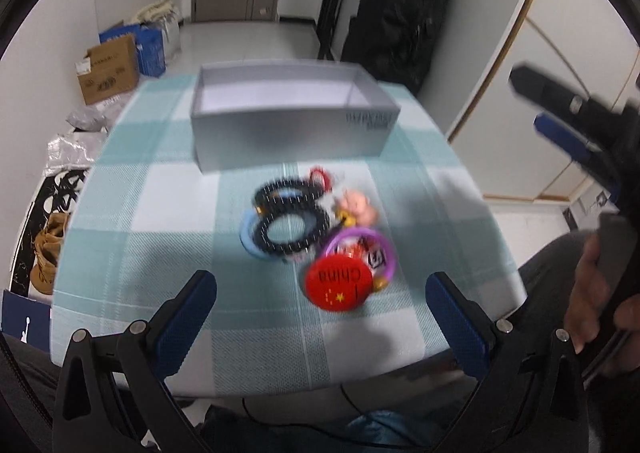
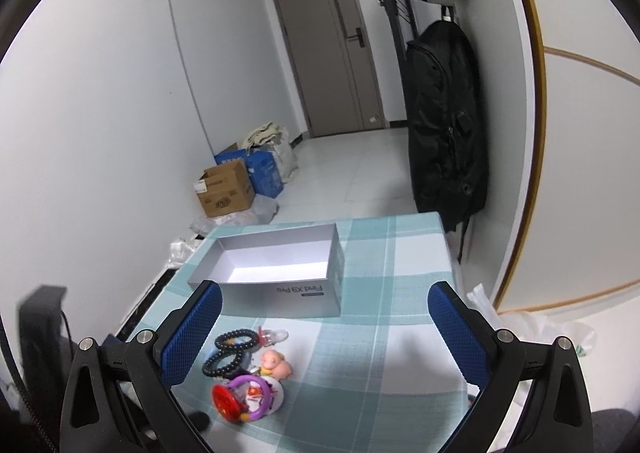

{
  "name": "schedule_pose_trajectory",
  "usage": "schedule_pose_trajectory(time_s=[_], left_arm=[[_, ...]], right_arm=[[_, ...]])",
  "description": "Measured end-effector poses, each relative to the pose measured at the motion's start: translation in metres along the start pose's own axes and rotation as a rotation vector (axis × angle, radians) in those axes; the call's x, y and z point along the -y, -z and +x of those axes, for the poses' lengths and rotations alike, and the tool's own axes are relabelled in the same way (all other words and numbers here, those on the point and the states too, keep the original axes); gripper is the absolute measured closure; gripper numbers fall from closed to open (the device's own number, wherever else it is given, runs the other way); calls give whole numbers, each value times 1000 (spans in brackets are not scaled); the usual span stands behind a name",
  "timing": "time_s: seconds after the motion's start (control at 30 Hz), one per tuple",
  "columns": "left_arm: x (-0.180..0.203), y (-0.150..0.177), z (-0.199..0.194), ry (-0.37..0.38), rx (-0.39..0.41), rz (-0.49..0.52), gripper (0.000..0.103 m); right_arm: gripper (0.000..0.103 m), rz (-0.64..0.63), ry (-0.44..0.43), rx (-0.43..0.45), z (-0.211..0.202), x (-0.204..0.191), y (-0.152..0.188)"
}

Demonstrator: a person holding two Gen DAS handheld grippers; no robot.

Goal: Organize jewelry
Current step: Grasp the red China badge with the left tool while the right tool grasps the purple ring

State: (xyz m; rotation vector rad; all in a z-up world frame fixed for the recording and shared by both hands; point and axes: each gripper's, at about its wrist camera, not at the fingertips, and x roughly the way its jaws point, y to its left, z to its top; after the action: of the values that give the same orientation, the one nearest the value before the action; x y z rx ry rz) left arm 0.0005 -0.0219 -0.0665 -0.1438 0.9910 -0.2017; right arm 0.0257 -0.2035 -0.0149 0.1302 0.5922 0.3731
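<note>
A pile of trinkets lies on the checked tablecloth (image 1: 168, 221): black bead bracelets (image 1: 290, 219), a blue band (image 1: 249, 239), a purple ring (image 1: 362, 249), a red "China" badge (image 1: 340, 287) and a pink pig charm (image 1: 358, 207). An open, empty grey box (image 1: 288, 129) stands behind the pile. My left gripper (image 1: 320, 317) is open and empty, just in front of the pile. My right gripper (image 2: 324, 329) is open and empty, higher, with the bracelets (image 2: 230, 353), pig charm (image 2: 276, 363), badge (image 2: 226, 403) and box (image 2: 276, 273) below it. The right gripper also shows in the left wrist view (image 1: 568, 125).
A black coat (image 2: 444, 125) hangs at the table's far right corner. Cardboard and blue boxes (image 2: 236, 185) and bags sit on the floor to the left. Boots (image 1: 48, 253) stand on the floor left of the table. A hand (image 1: 596, 293) holds the right gripper's handle.
</note>
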Motion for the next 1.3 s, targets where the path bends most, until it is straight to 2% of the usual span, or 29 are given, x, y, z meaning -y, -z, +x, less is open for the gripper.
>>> schedule_pose_trajectory(time_s=[0.07, 0.2, 0.27, 0.4, 0.5, 0.57, 0.63, 0.67, 0.77, 1.1, 1.3], left_arm=[[0, -1, 6, 8, -34, -10, 8], [-4, 2, 14, 38, -70, -41, 12], [-4, 1, 20, 56, -93, -56, 23], [-8, 2, 28, 80, -131, -97, 27], [-10, 2, 29, 81, -128, -106, 32], [-10, 2, 30, 72, -126, -112, 41], [-10, 3, 31, 70, -125, -117, 46], [-10, 3, 31, 72, -127, -117, 52], [-11, 3, 30, 110, -134, -123, 63], [-11, 2, 28, 100, -144, -123, 66], [-12, -1, 19, 132, -121, -131, 66]], right_arm=[[0, 4, -9, -8, 2, 1, -1], [0, 0, -17, -15, 4, 3, -1], [0, 7, -21, -19, 4, 6, -1], [0, 33, -28, -28, 5, 11, -2], [0, 46, -36, -27, 4, 13, -2], [0, 46, -38, -25, 4, 13, -3], [0, 44, -40, -24, 4, 12, -2], [0, 43, -40, -25, 4, 12, -2], [0, 38, -41, -25, 3, 11, -2], [0, 42, -32, -31, 5, 11, 0], [0, 34, -29, -46, 7, 9, 1]])
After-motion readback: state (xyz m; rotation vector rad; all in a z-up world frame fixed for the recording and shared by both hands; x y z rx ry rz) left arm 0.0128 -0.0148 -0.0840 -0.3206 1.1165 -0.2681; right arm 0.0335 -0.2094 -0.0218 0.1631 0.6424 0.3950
